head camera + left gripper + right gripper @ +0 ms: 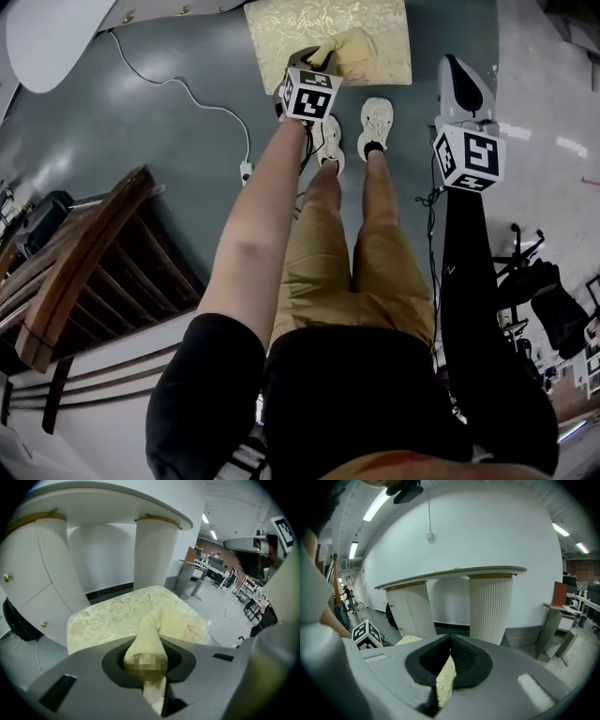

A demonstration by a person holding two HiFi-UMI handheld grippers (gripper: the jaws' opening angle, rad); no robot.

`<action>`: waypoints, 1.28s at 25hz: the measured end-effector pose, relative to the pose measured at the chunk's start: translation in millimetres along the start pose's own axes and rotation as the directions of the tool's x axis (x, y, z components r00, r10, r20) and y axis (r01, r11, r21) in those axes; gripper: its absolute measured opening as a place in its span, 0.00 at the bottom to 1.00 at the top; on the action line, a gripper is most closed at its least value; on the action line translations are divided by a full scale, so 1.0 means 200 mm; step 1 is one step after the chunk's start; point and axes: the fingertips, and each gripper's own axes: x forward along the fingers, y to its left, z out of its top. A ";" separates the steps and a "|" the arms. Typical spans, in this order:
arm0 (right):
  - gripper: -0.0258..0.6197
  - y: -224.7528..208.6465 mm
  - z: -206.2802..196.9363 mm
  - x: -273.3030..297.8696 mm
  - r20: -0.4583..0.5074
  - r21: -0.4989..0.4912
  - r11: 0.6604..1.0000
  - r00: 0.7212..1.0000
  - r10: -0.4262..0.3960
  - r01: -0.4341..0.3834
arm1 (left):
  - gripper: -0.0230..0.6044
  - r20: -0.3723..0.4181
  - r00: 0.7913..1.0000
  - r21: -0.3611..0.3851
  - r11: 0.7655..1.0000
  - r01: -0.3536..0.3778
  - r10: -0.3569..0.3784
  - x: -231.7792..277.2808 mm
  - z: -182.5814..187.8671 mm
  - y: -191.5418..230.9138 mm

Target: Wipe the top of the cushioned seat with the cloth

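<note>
Wiping's barely underway I'd guess — left gripper [317, 58] clamps the cloth [352, 52] near the front edge of the cushioned seat [281, 28], right gripper [457, 67] closed, empty.

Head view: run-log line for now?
left tongs shut on pale yellow terry cloth | cloth on gold patterned cushioned seat | right tongs shut, empty

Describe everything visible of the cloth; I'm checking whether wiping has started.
The cloth is pale yellow, terry-looking, bunched into a thick roll. One end is clamped in the jaws of the left tool; the rest spreads forward, lying on the patterned top of the cushioned seat near one corner. Nothing else touches it.
</note>
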 end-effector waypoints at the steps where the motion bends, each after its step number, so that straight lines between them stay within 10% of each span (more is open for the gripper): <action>1: 0.04 0.03 0.00 0.01 0.000 -0.006 1.000 1.000 0.008 -0.008 | 0.14 -0.004 1.000 -0.007 1.000 -0.017 0.017 -0.03 -0.04 0.06; 18: 0.04 0.43 0.05 0.02 0.015 -0.041 0.999 1.000 0.016 -0.015 | 0.14 -0.134 0.948 -0.146 0.941 -0.306 0.288 -0.50 -0.63 0.99; 32: 0.04 0.32 -0.01 -0.19 0.010 -0.029 0.999 1.000 -0.020 0.020 | 0.14 0.051 0.971 -0.073 0.970 -0.231 0.235 -0.53 -0.32 0.62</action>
